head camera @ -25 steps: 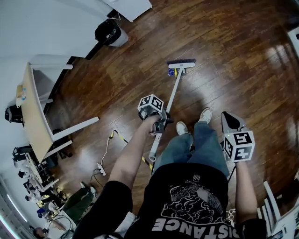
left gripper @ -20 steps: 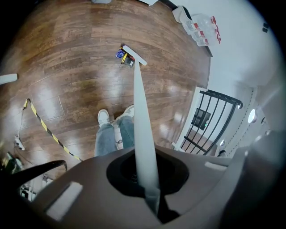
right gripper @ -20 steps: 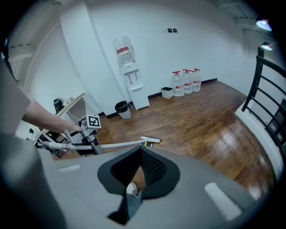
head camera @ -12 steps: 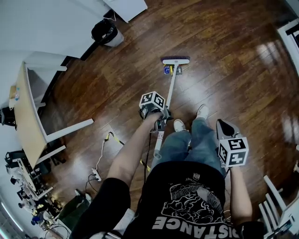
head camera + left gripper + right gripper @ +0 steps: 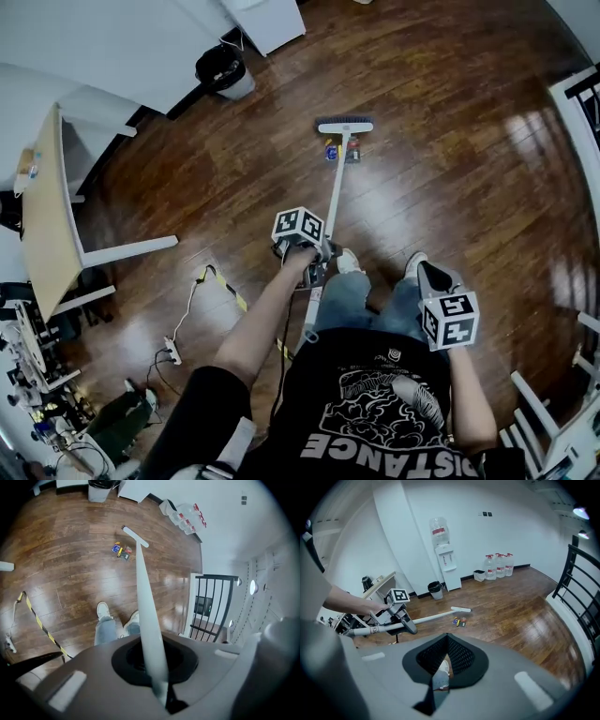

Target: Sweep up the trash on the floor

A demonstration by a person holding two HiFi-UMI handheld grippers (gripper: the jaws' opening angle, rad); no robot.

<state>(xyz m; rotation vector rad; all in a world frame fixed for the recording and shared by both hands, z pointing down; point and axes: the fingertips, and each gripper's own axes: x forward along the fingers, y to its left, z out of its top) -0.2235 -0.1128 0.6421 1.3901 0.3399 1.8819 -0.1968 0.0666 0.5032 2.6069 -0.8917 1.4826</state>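
Note:
A broom with a long white handle [image 5: 333, 192] reaches forward over the wood floor, and its head [image 5: 344, 125] lies flat. A small cluster of coloured trash [image 5: 337, 150] lies against the near side of the head, and is also seen as trash [image 5: 122, 551] and trash [image 5: 458, 621]. My left gripper [image 5: 314, 262] is shut on the handle [image 5: 143, 588], which runs out between the jaws to the broom head [image 5: 135, 536]. My right gripper [image 5: 429, 277] hangs by the person's right leg. Its jaws are shut with nothing in them [image 5: 445, 660].
A black trash bin [image 5: 223, 70] stands by the far wall. At the left are a wooden table [image 5: 42, 216], a yellow-black cable [image 5: 225, 286] and a power strip [image 5: 173, 352]. A black railing [image 5: 211, 606], a water dispenser [image 5: 445, 555] and water bottles [image 5: 497, 564] border the room.
The broom head and the trash now lie farther from the person's feet. The right gripper has drifted lower and closer to the body. Both grips are unchanged.

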